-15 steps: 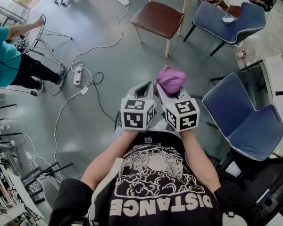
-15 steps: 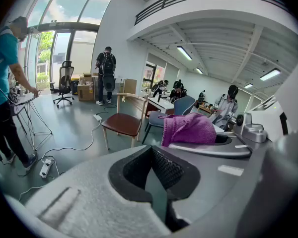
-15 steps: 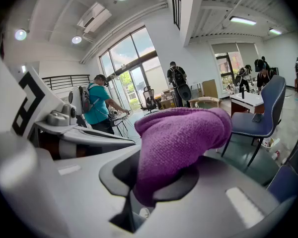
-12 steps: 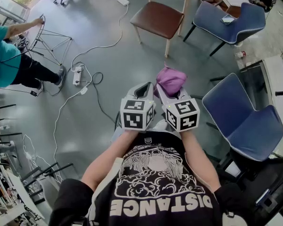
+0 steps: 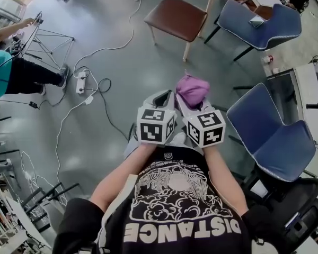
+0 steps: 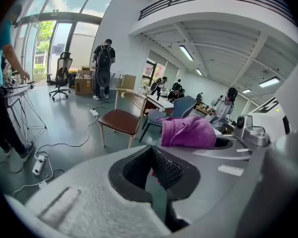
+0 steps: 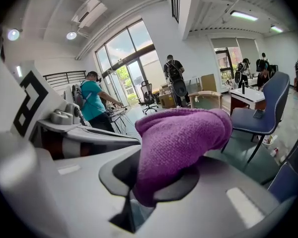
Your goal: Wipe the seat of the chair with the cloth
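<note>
A wooden chair with a brown seat (image 5: 176, 18) stands on the grey floor ahead, well beyond both grippers; it also shows in the left gripper view as the chair (image 6: 120, 121). A bunched purple cloth (image 5: 192, 89) sticks out of my right gripper (image 5: 186, 101), which is shut on it. In the right gripper view the cloth (image 7: 181, 138) fills the jaws of the right gripper (image 7: 139, 192). My left gripper (image 5: 161, 99) is held close beside it, shut with nothing in it; the left gripper (image 6: 156, 175) has the cloth (image 6: 188, 132) to its right.
Two blue chairs stand on the right, one far (image 5: 262, 23) and one near (image 5: 273, 134). A power strip (image 5: 80, 82) with white cables lies on the floor at left. A person in teal (image 5: 10, 70) bends by a wire-frame stand (image 5: 47, 41). A white table (image 5: 307, 97) edges the right side.
Both grippers and the cloth keep the same pose. The floor scene has slid slightly left and up in the head view, and the person in teal sits closer to the left edge.
</note>
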`<state>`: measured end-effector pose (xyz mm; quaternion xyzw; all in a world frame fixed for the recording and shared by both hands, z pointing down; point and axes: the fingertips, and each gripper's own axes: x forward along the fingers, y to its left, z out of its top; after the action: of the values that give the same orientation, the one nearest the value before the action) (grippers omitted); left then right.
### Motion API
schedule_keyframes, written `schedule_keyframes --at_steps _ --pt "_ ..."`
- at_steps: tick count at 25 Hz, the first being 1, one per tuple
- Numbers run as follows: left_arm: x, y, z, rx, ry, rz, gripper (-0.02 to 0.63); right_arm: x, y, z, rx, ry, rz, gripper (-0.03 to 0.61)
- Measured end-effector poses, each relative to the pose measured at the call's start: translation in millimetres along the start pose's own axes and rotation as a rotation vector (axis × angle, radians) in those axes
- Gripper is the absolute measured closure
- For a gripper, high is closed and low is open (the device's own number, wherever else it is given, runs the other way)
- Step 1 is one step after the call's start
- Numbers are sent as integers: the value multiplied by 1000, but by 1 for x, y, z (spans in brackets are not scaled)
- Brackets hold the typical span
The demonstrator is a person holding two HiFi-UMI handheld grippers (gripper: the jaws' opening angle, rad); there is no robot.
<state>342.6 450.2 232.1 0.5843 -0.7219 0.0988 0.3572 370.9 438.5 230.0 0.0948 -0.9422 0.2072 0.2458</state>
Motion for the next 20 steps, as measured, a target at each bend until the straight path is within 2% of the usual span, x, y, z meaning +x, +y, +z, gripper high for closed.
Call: schedule_keyframes --at_steps 4,20 --pt "22 21 22 -2 4 -37 618 29 -10 16 6 15 -30 517" --pt "72 140 141 9 -19 -142 618 154 -18 131 2 15 -145 517"
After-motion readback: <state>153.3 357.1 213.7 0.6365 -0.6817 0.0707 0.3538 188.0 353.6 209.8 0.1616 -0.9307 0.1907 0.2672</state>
